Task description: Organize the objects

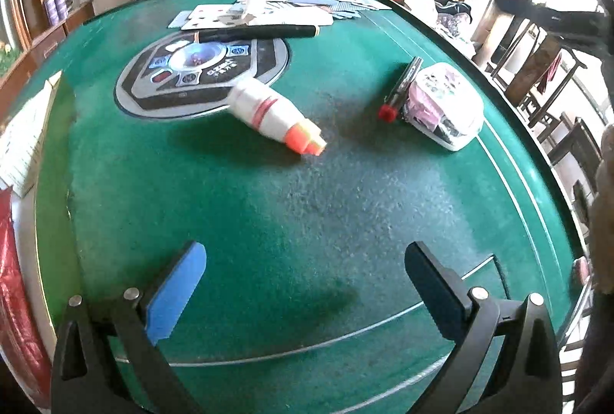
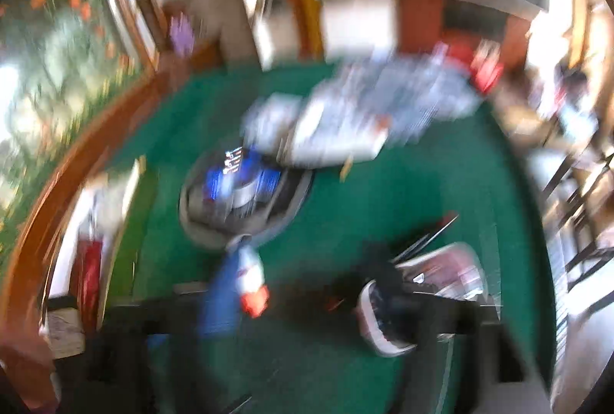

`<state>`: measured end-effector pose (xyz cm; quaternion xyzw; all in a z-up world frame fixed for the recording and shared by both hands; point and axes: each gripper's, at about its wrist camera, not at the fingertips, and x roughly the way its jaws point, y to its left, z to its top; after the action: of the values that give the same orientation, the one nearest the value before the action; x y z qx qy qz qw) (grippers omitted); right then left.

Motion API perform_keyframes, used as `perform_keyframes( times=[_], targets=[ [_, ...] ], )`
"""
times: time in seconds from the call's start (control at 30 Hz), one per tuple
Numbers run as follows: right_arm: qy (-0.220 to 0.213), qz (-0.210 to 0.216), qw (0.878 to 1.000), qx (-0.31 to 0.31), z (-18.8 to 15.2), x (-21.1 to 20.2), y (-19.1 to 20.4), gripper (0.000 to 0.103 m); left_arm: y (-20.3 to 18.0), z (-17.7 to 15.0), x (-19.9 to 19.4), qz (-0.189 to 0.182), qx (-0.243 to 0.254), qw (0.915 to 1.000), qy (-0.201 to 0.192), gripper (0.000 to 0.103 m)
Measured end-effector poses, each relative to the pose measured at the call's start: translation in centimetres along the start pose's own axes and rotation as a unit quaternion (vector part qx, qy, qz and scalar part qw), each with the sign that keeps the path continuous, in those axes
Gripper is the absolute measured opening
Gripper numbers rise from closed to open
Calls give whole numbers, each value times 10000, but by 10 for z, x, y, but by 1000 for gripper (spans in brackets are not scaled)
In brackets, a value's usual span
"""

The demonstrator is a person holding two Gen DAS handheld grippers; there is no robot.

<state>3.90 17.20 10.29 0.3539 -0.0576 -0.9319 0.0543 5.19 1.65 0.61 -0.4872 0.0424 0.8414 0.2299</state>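
The left tool [image 1: 305, 283] hovers low over the green bench [image 1: 307, 207], jaws spread wide with nothing between them, angled down at the felt. Ahead of it lies the white bottle [image 1: 274, 114] on its side, orange cap toward the tool; ahead and to the right, a red-capped lighter [image 1: 399, 89] rests against the white pouch [image 1: 441, 105]. Beyond those sit a black pen [image 1: 257, 31] and scattered cards [image 1: 276, 9]. Little looks tidied yet. The right tool [image 2: 307, 302] is badly blurred, its jaws apparently wide and empty, with bottle and pouch just ahead.
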Motion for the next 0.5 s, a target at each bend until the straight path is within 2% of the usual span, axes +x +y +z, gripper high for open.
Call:
perform_keyframes(
  times=[0.07,0.13,0.17,0.23,0.27,0.37,0.43,0.5],
  targets=[
    [-1053,-187,9941,190,-6,-30,-12,103,7,5,-7,-252,-302,9992,-120,103],
    [-1430,19,9883,522,-8,-34,-31,103,14,14,-13,-90,-536,9981,-275,103],
    [-1210,-69,9883,926,-8,-27,-47,103,16,20,-12,45,-563,9980,-273,103],
    [-823,-44,9884,1279,-5,-9,-61,103,19,28,-5,248,-629,9975,-197,103],
    [-790,6,9878,1341,-7,-1,-69,103,22,31,1,339,-709,9968,-111,103],
    [-617,-368,9876,1394,-13,11,-83,103,30,38,20,428,-1078,9932,109,103],
    [-608,6,9840,1677,-11,13,-93,103,25,42,22,627,-1059,9924,28,103],
    [-739,-26,9803,1832,-11,5,-100,103,19,48,31,719,-1019,9922,54,103]
  ],
)
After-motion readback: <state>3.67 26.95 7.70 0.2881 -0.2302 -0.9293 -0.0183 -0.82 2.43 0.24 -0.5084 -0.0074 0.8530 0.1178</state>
